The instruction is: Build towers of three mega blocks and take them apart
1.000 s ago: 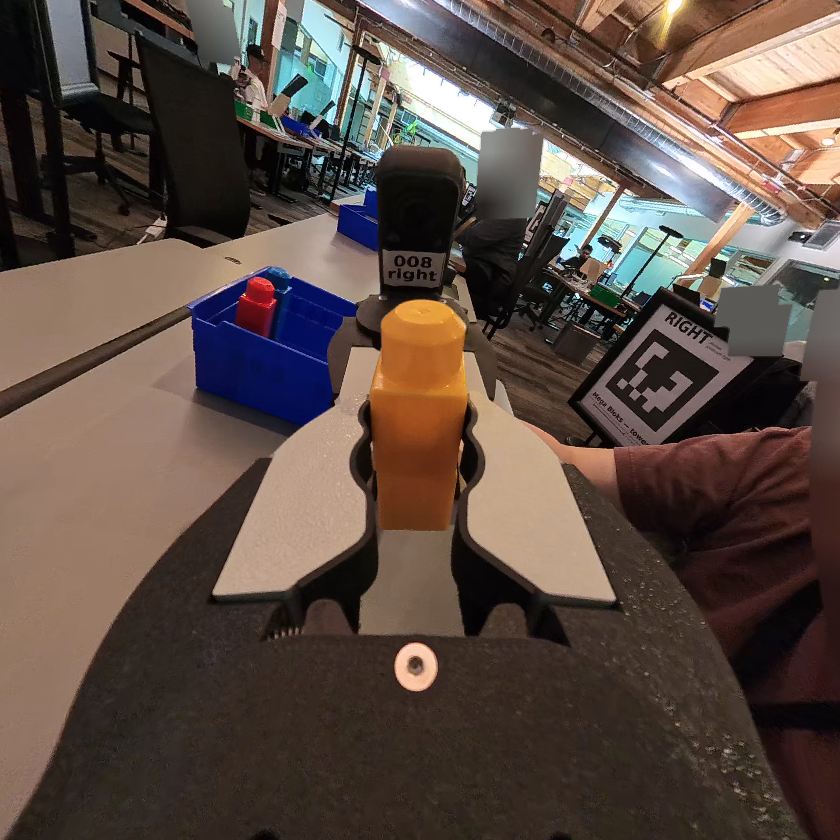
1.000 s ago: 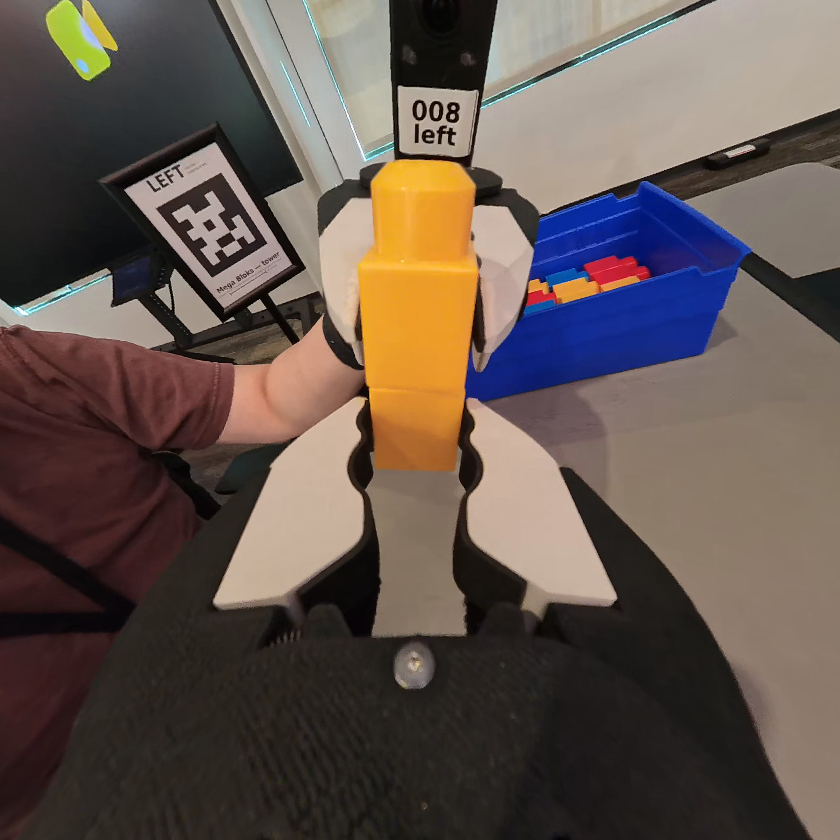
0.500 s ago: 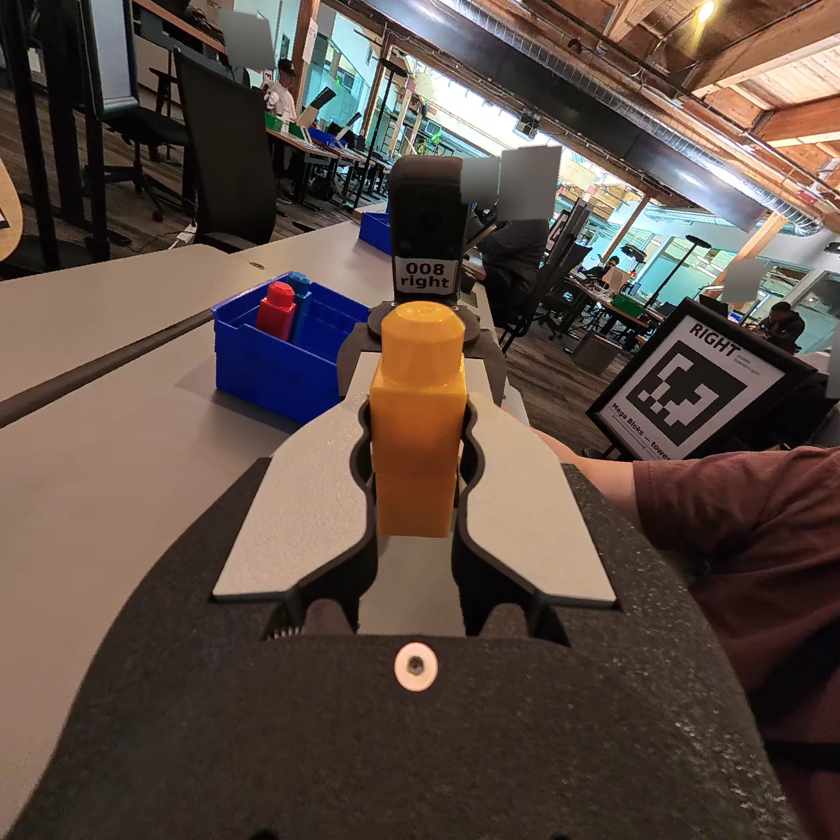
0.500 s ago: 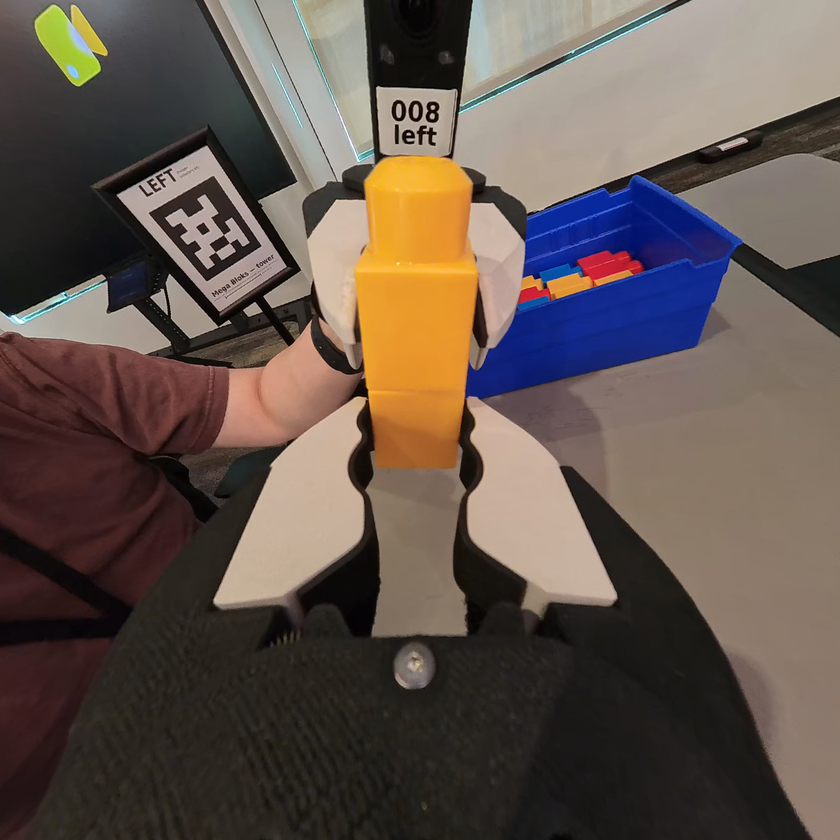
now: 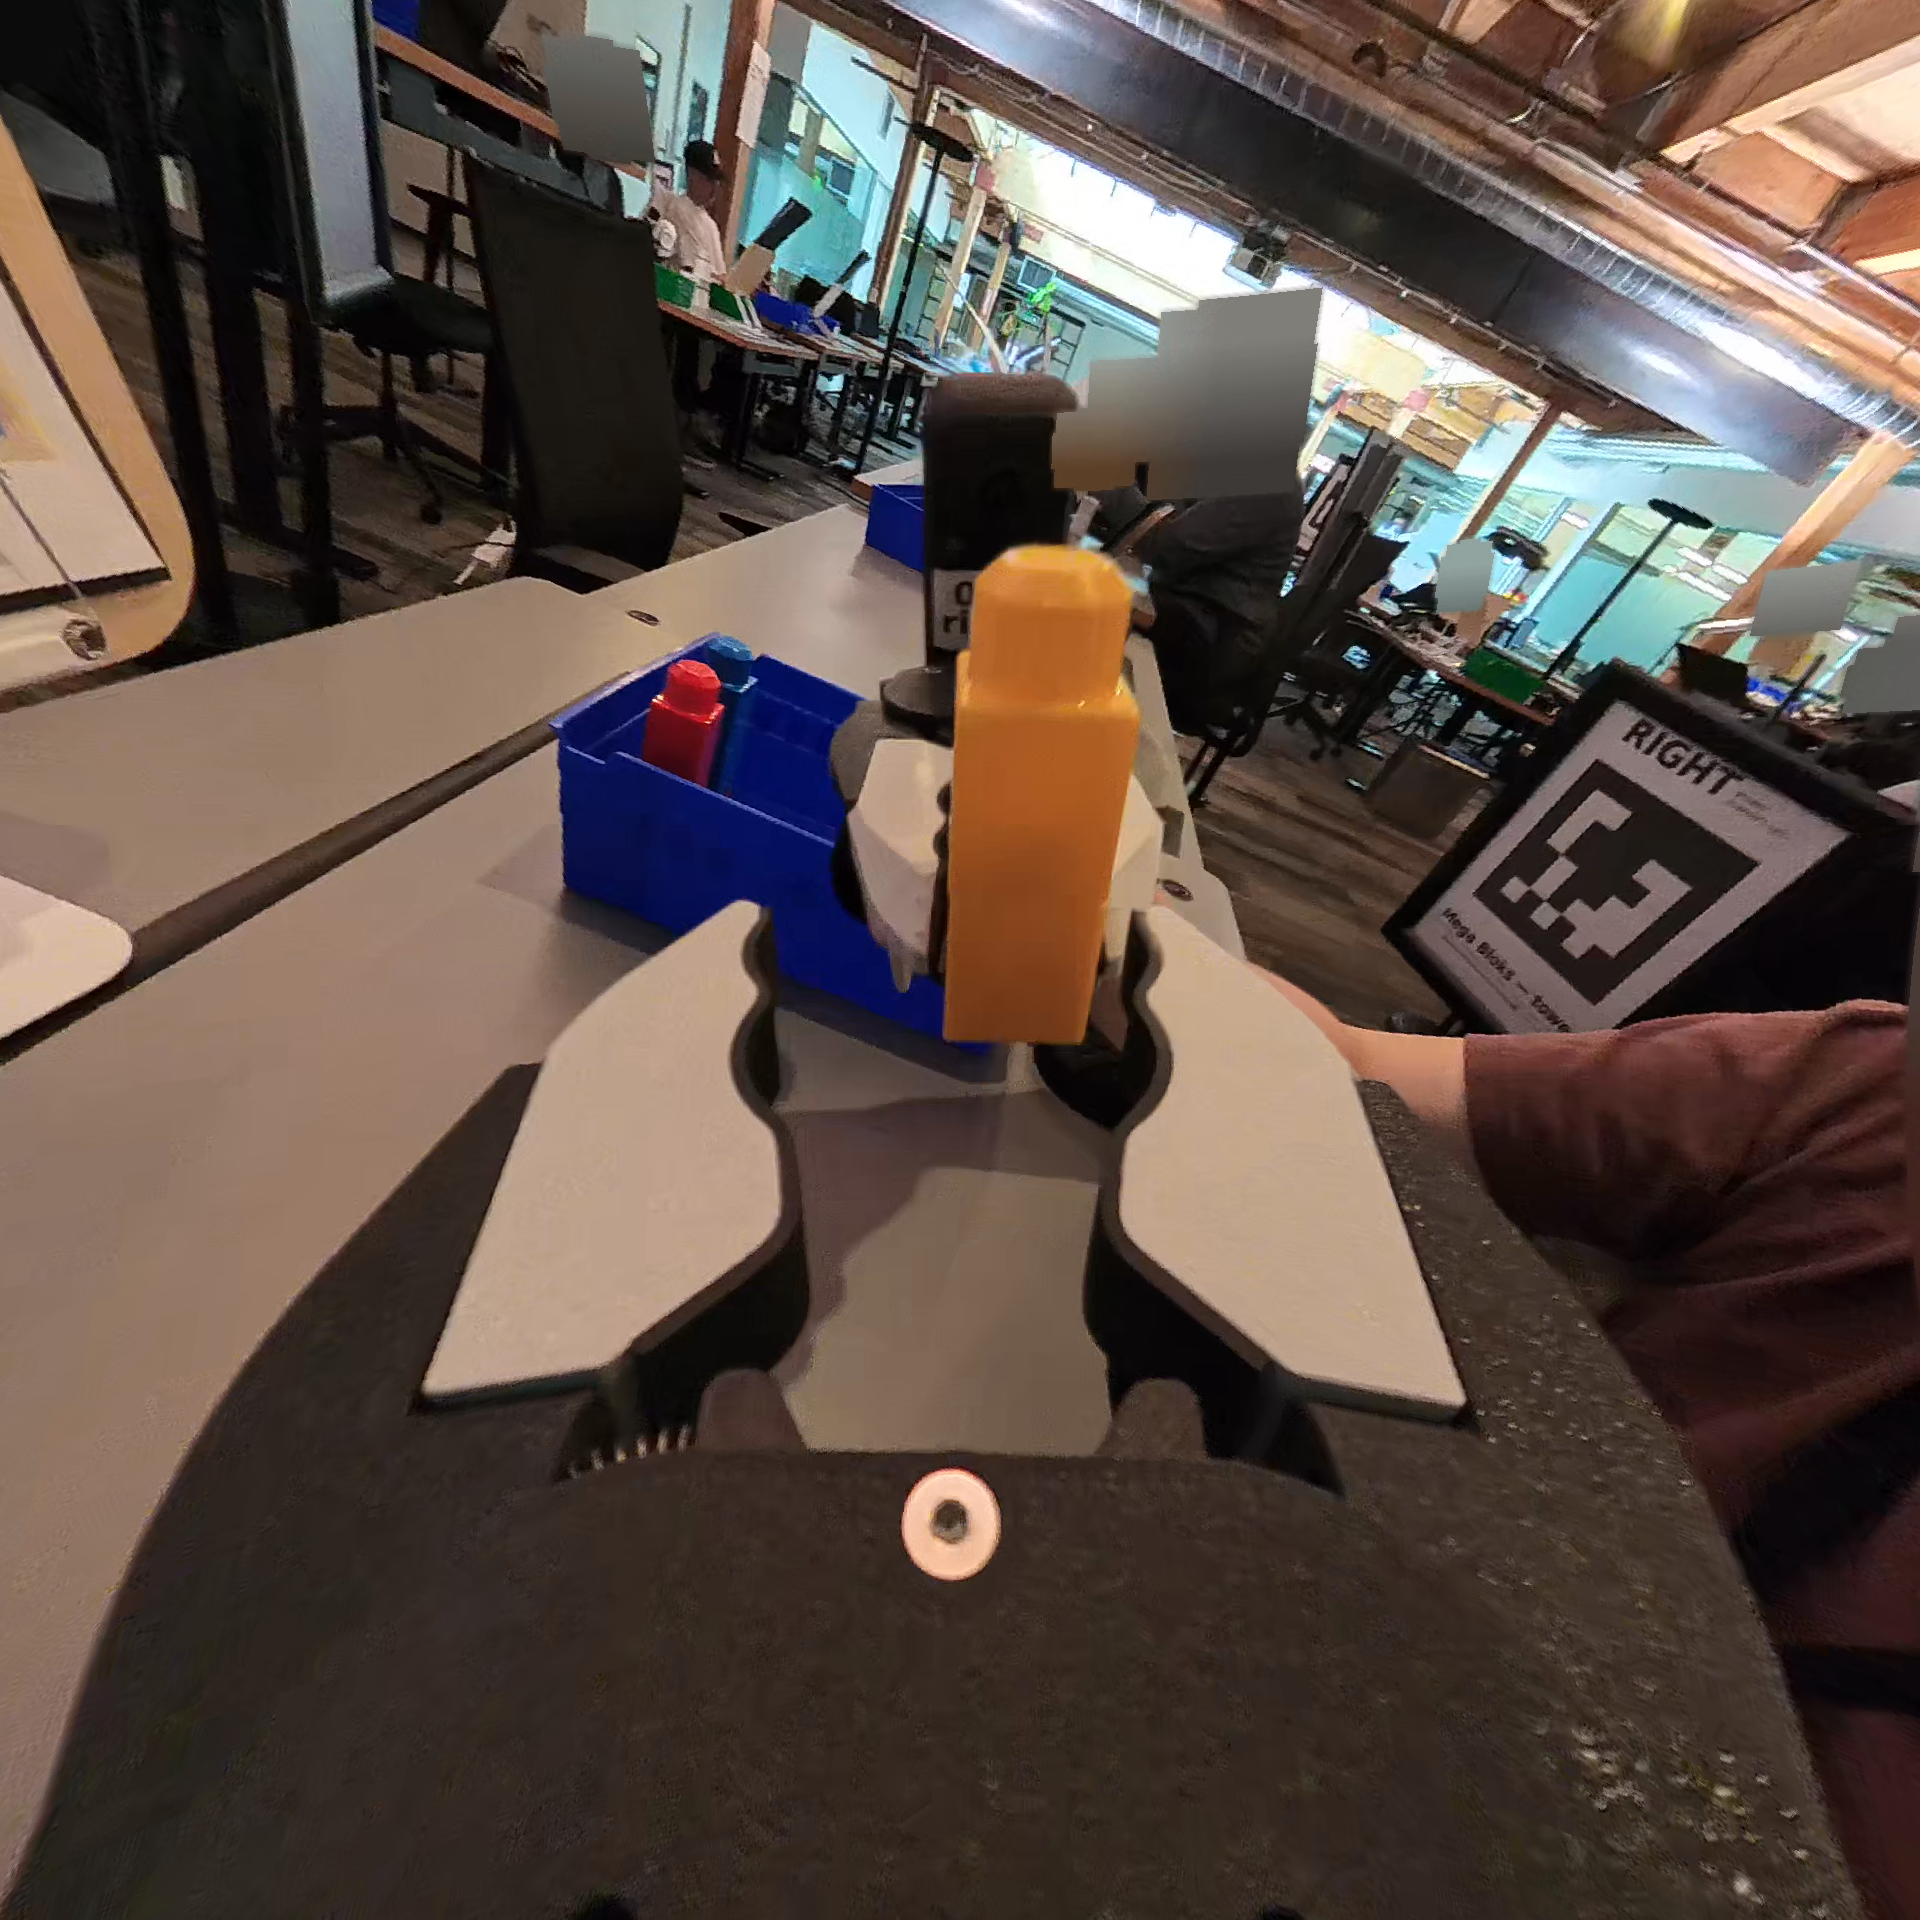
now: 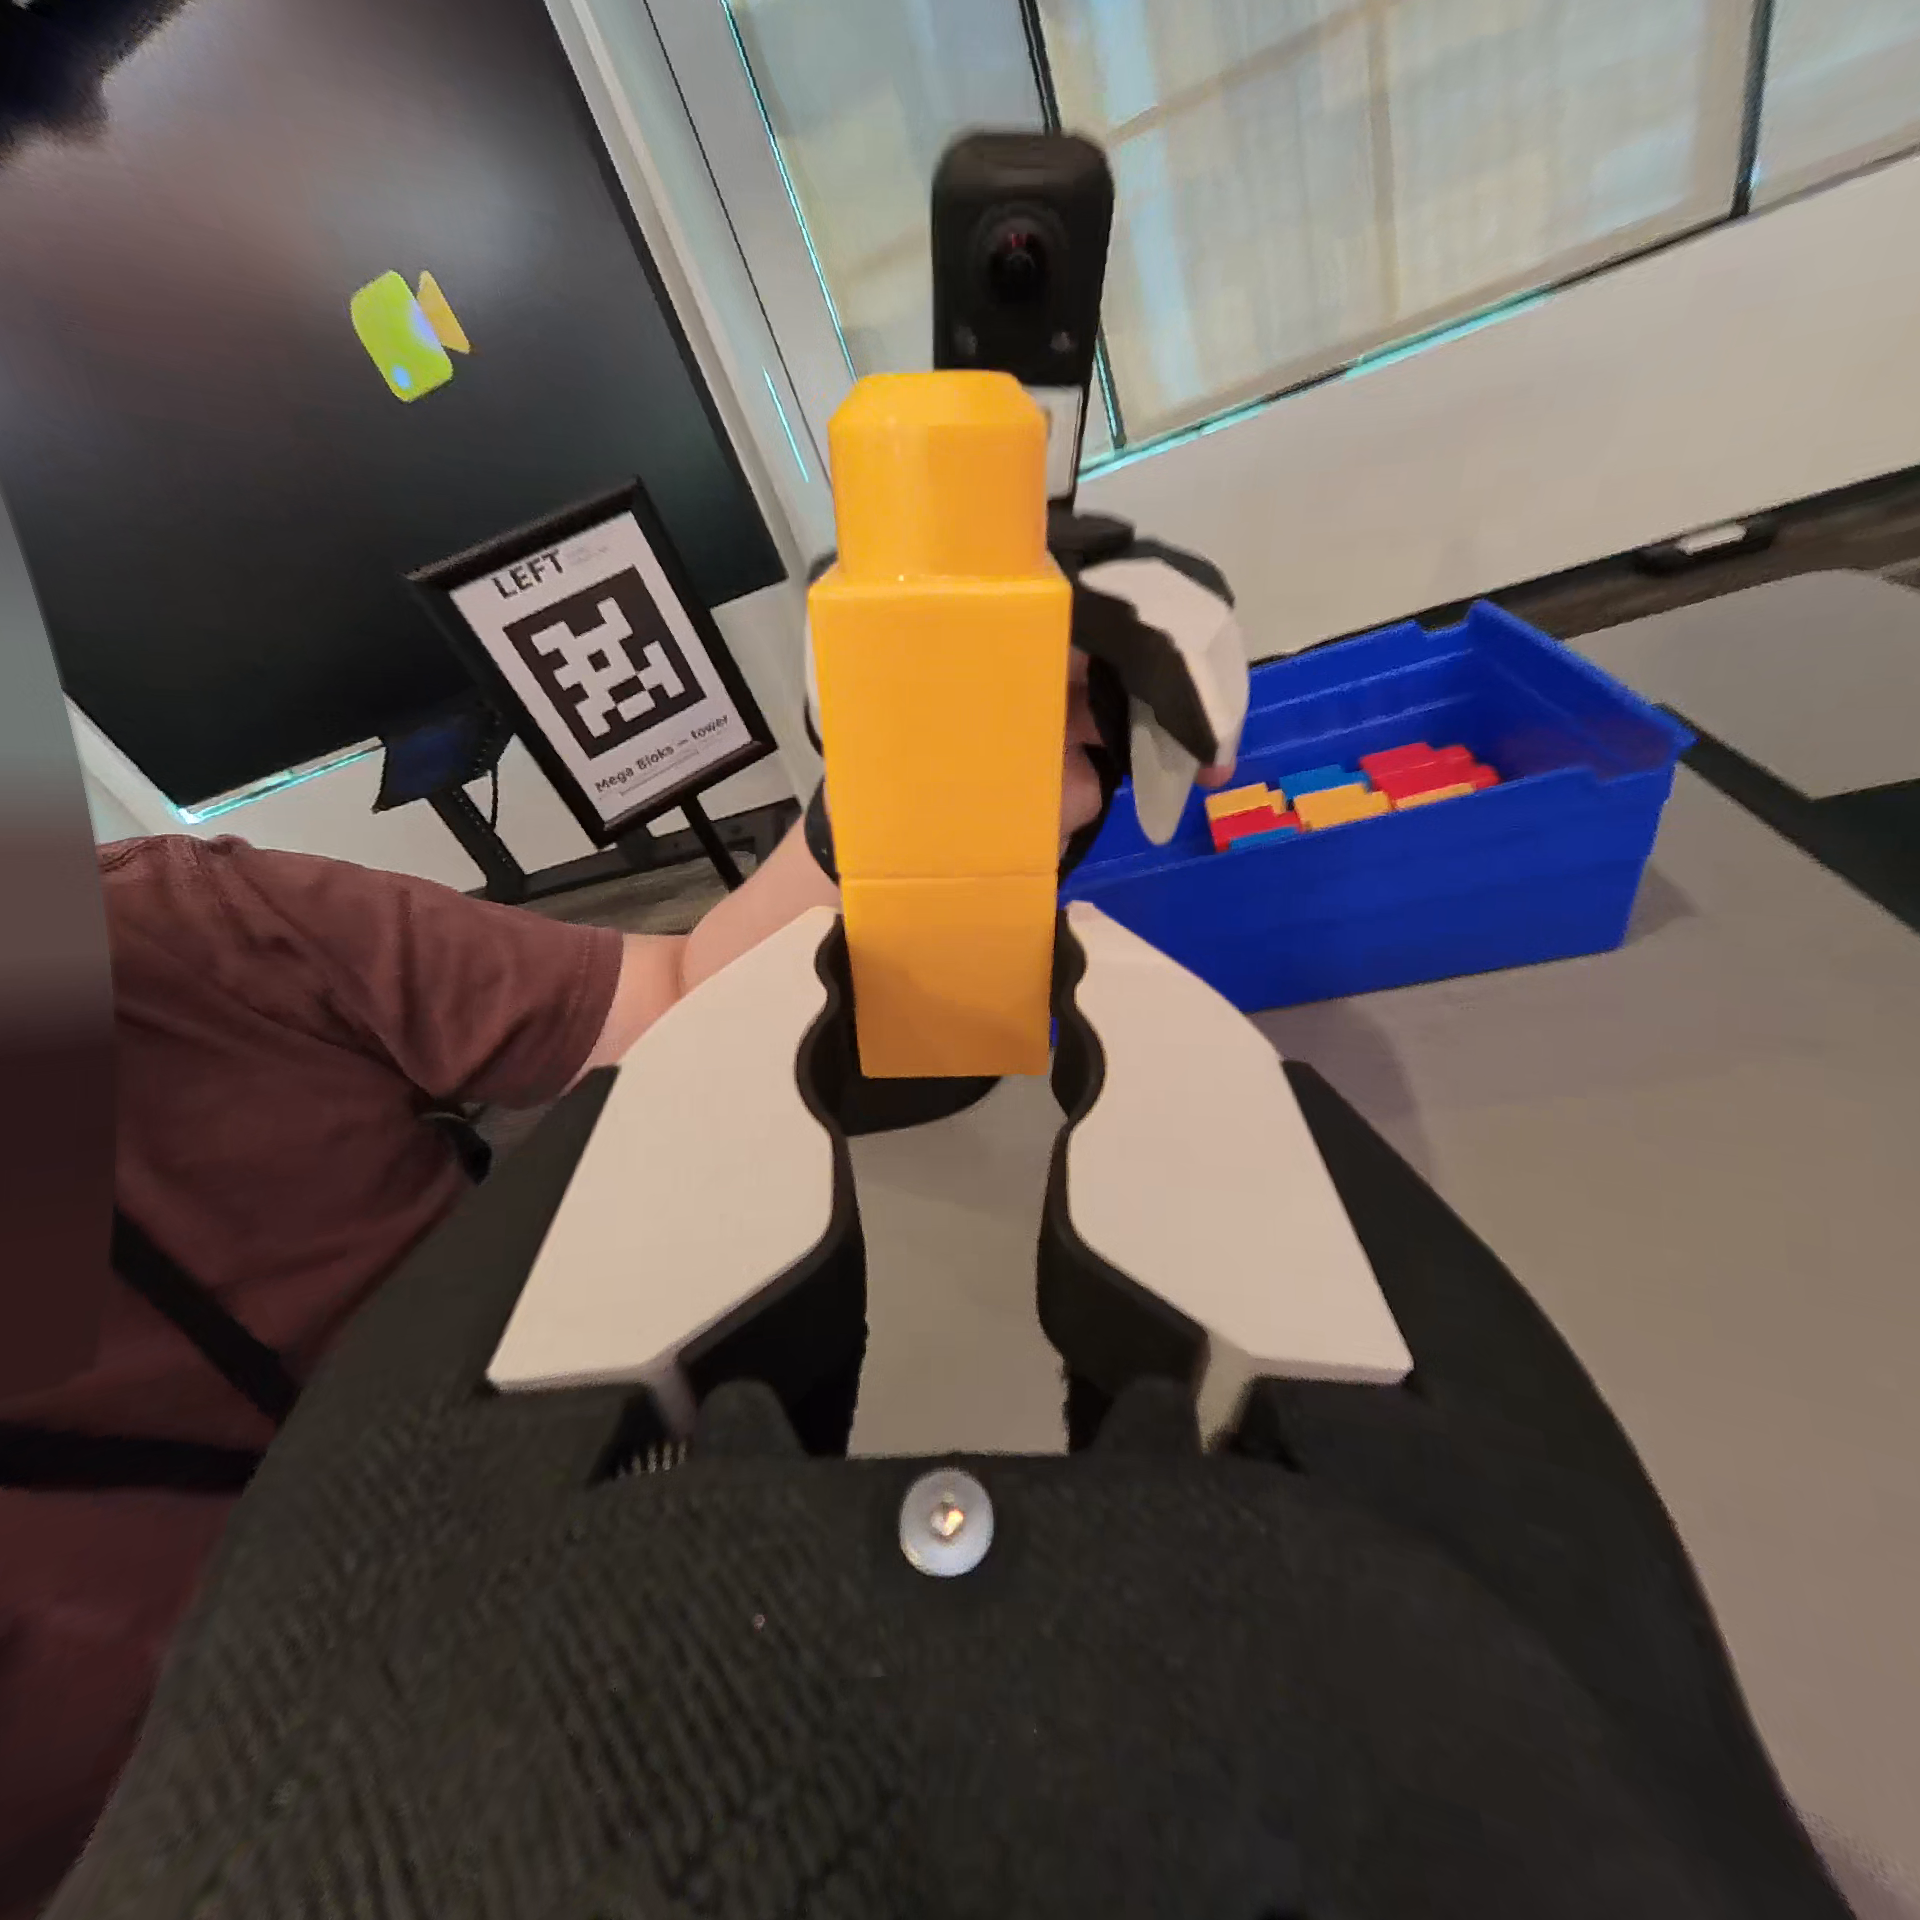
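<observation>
An orange tower of stacked mega blocks point(image 6: 940, 727) stands upright in my right gripper point(image 6: 951, 935), which is shut on its bottom block. In the left wrist view the same tower point(image 5: 1034, 831) shows just beyond my left gripper point(image 5: 951, 925), whose fingers are spread wide and touch nothing. The right gripper's white fingers point(image 5: 899, 852) clamp the tower's lower part there. In the right wrist view a left finger point(image 6: 1184, 686) stands clear of the tower, to its right.
A blue bin point(image 5: 665, 842) holds a red block point(image 5: 684, 717) and a blue one. Another blue bin point(image 6: 1403, 914) holds several red, blue and orange blocks point(image 6: 1340, 795). Framed marker signs point(image 5: 1621, 862) point(image 6: 613, 665) stand off the grey table point(image 6: 1558, 1195). A person's sleeve point(image 6: 312, 997) is close. Left and right tips are no more than a few centimetres apart.
My left gripper has opened, let go of the tower's upper block and drawn back a little. The right gripper keeps its hold on the bottom block.
</observation>
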